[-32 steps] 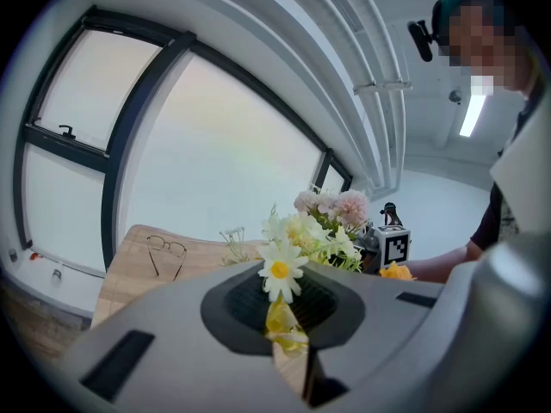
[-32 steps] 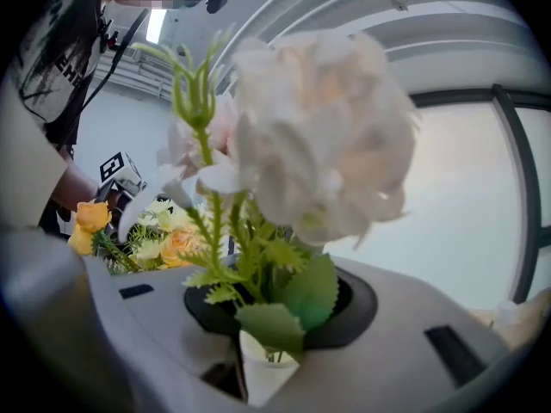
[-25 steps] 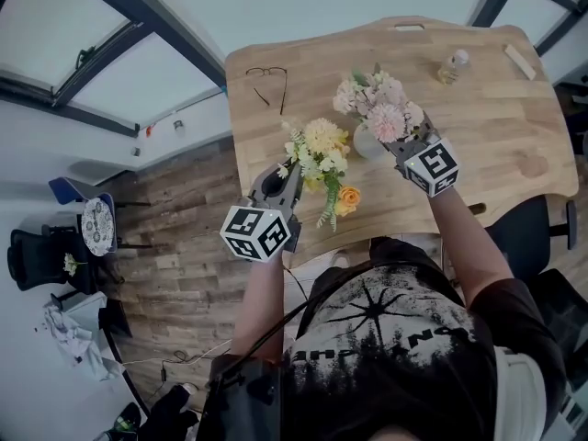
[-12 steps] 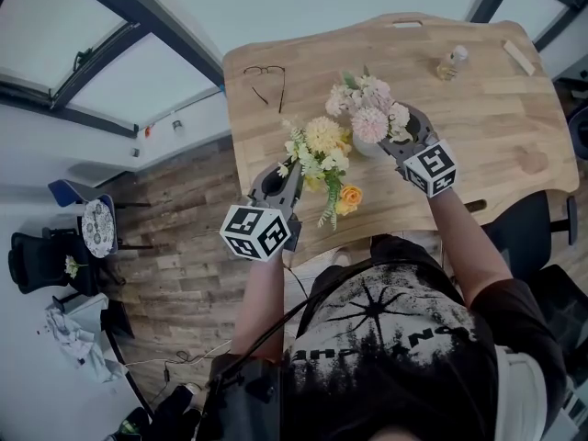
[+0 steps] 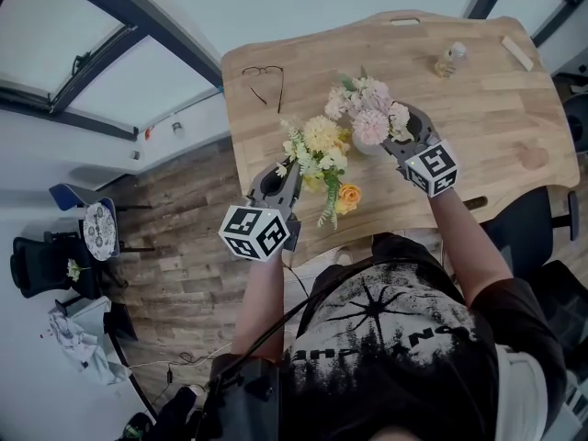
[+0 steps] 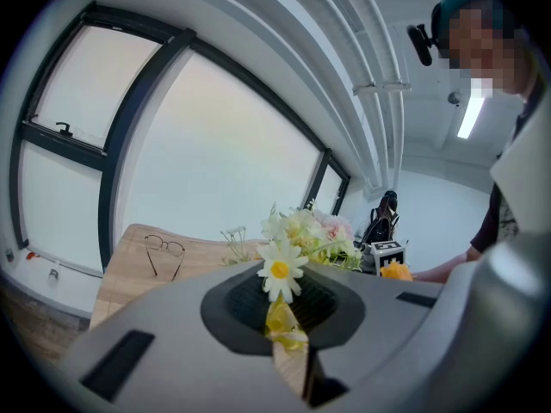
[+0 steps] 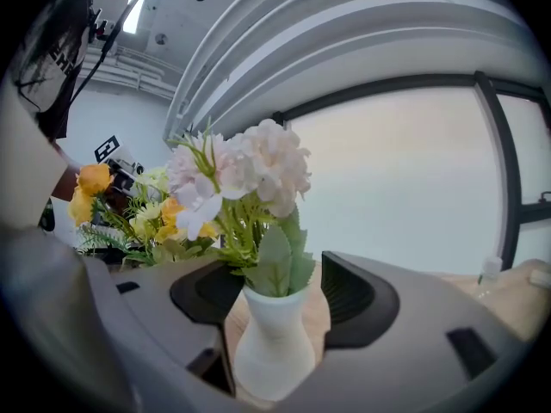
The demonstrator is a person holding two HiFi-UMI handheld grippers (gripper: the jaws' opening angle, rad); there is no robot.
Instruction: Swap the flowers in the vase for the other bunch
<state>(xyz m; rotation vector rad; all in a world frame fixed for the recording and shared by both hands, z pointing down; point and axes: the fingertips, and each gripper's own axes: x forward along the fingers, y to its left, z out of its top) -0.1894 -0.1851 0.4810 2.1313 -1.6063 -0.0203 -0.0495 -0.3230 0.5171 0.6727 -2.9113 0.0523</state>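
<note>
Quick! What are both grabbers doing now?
Left gripper: shut on the yellow flower bunch.
Right gripper: open, jaws just opened, round the white vase of pink flowers.

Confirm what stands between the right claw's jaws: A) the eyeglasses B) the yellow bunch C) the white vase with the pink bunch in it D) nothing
C: in the right gripper view the white vase, with the pink bunch in it, stands between the jaws of the right claw, which are apart and have just been opening; the yellow bunch is clamped in the left claw.
</note>
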